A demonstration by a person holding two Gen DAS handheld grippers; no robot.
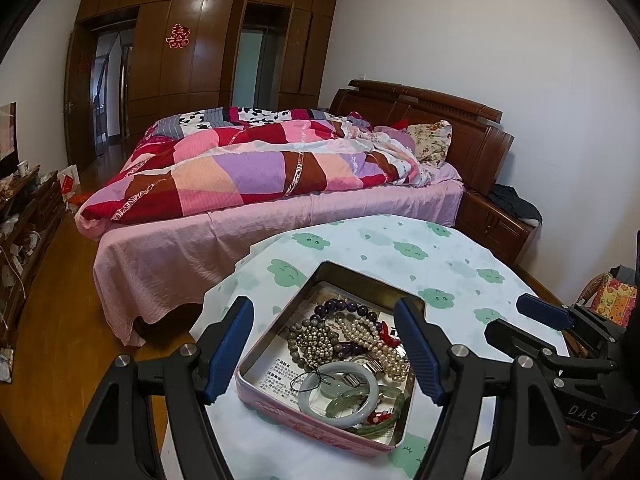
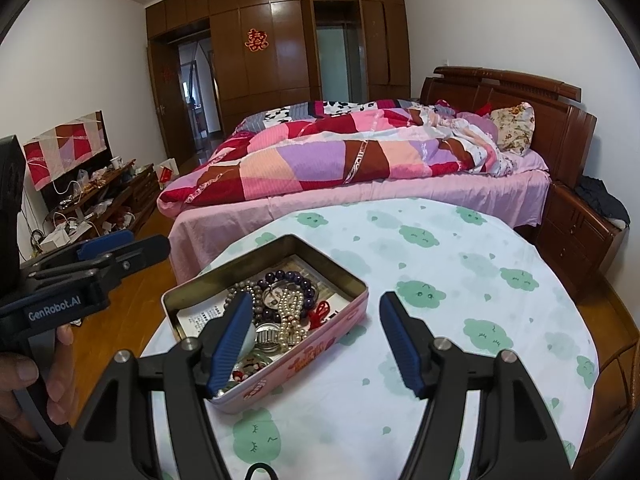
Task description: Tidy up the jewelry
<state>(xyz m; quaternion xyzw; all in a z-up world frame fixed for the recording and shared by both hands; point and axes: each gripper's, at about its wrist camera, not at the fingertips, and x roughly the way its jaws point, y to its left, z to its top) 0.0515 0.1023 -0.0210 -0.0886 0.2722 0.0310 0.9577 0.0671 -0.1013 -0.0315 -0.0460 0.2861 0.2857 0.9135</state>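
An open pink tin [image 1: 312,428] [image 2: 320,352] sits on a round table under a white cloth with green clouds [image 1: 400,248] [image 2: 440,280]. Inside lie a pale jade bangle [image 1: 340,396], a pearl bracelet [image 1: 380,344] [image 2: 292,320], a purple bead bracelet [image 1: 348,308] [image 2: 288,280], a grey bead bracelet [image 1: 312,340] and a red charm [image 1: 388,332] [image 2: 320,310]. My left gripper [image 1: 324,350] [image 2: 148,242] hovers open, its fingers framing the tin. My right gripper [image 2: 316,344] [image 1: 506,318] is open too, one finger over the tin's near corner, the other over bare cloth.
A bed with a patchwork quilt [image 1: 260,168] [image 2: 340,160] stands just behind the table. A wooden nightstand [image 1: 496,220] [image 2: 580,232] is at the right, a cluttered low cabinet [image 1: 24,216] [image 2: 104,196] at the left. A person's hand [image 2: 24,380] holds the left gripper's handle.
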